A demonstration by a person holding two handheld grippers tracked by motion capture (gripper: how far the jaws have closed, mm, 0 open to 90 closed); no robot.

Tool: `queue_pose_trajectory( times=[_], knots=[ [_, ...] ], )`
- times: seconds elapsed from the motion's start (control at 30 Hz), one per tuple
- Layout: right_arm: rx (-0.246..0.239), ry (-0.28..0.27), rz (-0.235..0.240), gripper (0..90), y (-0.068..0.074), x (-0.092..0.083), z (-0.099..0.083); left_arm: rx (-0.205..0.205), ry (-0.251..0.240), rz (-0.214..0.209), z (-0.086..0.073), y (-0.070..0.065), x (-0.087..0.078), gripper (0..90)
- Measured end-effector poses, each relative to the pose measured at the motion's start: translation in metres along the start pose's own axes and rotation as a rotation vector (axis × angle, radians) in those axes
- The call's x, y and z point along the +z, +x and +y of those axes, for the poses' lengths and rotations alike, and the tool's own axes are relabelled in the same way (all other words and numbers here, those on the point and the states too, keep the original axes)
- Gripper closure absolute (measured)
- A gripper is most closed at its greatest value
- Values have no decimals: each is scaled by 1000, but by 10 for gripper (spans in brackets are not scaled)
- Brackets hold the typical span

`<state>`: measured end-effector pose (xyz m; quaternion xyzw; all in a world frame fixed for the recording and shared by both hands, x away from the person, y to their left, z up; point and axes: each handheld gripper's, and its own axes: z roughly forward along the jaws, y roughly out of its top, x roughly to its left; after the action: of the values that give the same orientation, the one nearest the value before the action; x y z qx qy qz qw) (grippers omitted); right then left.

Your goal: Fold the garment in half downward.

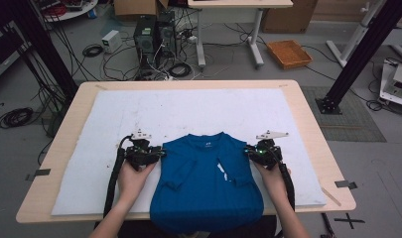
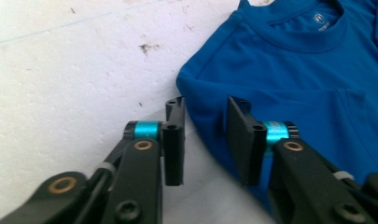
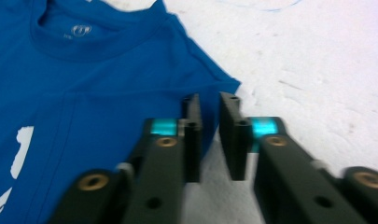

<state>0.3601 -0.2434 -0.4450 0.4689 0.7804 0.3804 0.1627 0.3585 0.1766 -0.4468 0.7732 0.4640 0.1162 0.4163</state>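
Both grippers sit at the blue T-shirt's [image 1: 208, 183] shoulders: left gripper [image 2: 205, 140] half open astride the fabric edge, right gripper [image 3: 210, 135] narrowly parted around its edge.

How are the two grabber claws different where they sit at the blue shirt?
The left gripper has a wide gap between its jaws, while the right gripper has only a narrow gap. The left gripper sits at the shirt's left shoulder edge, the right gripper at its right shoulder edge. Both straddle the edge of the blue T-shirt, low over the white mat; whether either is pinching cloth yet is unclear.
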Motion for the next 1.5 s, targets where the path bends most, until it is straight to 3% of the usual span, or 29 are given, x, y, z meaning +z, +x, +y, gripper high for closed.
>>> queue_pose_trajectory(
  times=[0.17, 0.23, 0.37, 0.5, 0.7, 0.83, 0.97, 1.03, 1.1, 1.2, 1.23, 1.3, 1.5],
  knots=[
    [-21, -66, 36, 681, -4, -5, 6, 7, -36, -1, 13, 5, -2, 563],
    [-27, -60, 27, 655, -4, -2, 12, -5, -46, -34, 22, 6, 0, 553],
    [-43, -57, 23, 641, -3, 11, 25, 16, -53, -72, 38, 7, 9, 554],
    [-43, -18, 52, 641, -2, 32, 38, 10, -17, -115, 46, 10, 27, 554],
    [-48, 19, 67, 634, 0, 50, 47, 51, 54, -95, 47, 10, 48, 555],
    [-72, 50, 64, 650, 0, 56, 47, 82, 60, -77, 47, 9, 51, 565],
    [-105, 53, 63, 855, 0, 56, 47, 149, 73, -11, 47, 3, 50, 689],
    [-115, 54, 66, 879, 1, 55, 47, 150, 72, -23, 47, 3, 49, 797],
    [-124, 48, 61, 882, 2, 54, 47, 155, 60, -11, 48, 3, 48, 832],
    [-108, 27, 67, 880, -1, 51, 48, 148, 17, -27, 50, 5, 45, 849],
    [-102, 17, 74, 853, -1, 50, 49, 143, 3, -39, 51, 5, 45, 829],
    [-90, -3, 73, 764, -2, 48, 51, 132, 14, -40, 53, 5, 48, 677],
    [-91, 15, 102, 634, 0, 57, 55, 153, 51, -81, 49, 3, 57, 580]
  ],
)
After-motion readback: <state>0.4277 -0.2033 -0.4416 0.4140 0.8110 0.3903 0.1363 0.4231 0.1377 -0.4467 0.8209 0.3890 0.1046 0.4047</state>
